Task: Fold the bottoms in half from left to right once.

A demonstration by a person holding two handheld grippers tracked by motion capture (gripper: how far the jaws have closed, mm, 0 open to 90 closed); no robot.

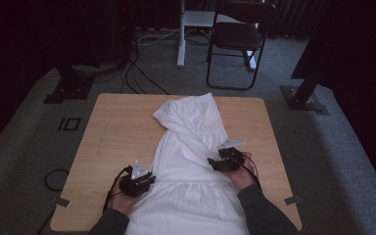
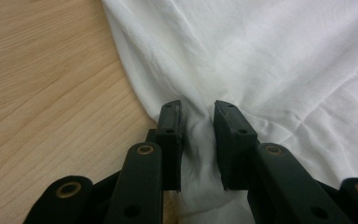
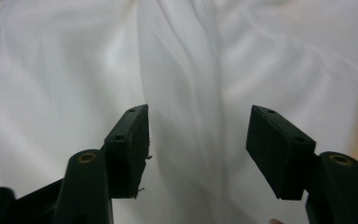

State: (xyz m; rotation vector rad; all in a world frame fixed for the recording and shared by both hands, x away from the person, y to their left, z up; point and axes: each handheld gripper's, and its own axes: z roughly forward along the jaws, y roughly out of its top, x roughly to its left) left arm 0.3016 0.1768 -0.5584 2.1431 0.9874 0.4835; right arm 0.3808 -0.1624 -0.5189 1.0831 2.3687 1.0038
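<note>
A white garment (image 1: 191, 147) lies lengthwise down the middle of the wooden table (image 1: 112, 132), its near end hanging over the front edge. My left gripper (image 1: 151, 179) sits at the garment's left edge. In the left gripper view its jaws (image 2: 198, 108) are shut on a bunched fold of the white cloth (image 2: 261, 56), with creases fanning out from the pinch. My right gripper (image 1: 212, 164) is at the garment's right side. In the right gripper view it (image 3: 199, 113) stands open just above the cloth (image 3: 191, 60), nothing between its fingers.
Bare wood (image 2: 42, 93) runs along the garment's left side. Behind the table stand a black folding chair (image 1: 240, 39), a white post (image 1: 181, 34) and floor cables (image 1: 137, 73). Black stand bases (image 1: 71, 85) (image 1: 303, 95) flank the table's far corners.
</note>
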